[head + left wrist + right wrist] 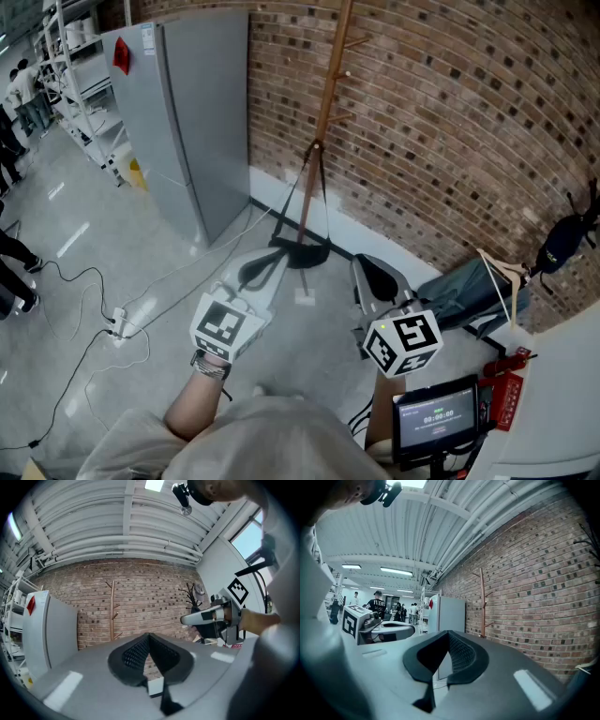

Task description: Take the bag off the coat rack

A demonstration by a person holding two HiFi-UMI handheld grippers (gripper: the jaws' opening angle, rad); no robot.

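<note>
Brick wall (450,112) runs along the far edge of a grey floor (112,234). A wooden coat rack (330,84) stands against the wall, also seen in the left gripper view (112,611) and the right gripper view (482,602).

Black bag (300,251) hangs from the rack by two long straps (307,187) looped over a low peg. The bag body sits low, near the foot of the rack. Whether it touches the floor cannot be told.

Left gripper (267,267), held level: jaws together with nothing between the pads, as confirmed in its own view (150,639). From the head view its tip lines up beside the bag, but its own view shows the rack well ahead, so it is apart from it.

Right gripper (373,277), also level: jaws closed and empty (449,637). It is held just right of the left one. Each gripper shows in the other's view.

Grey fridge-like cabinet (197,122) stands at the wall left of the rack, with a red patch on its side. White cables (159,291) trail across the floor to a power strip (117,323). Jeans on a hanger (469,291) lie by the wall on the right. A small screen (436,412) is at the lower right, close to the person. People stand far off to the left by the shelving.
</note>
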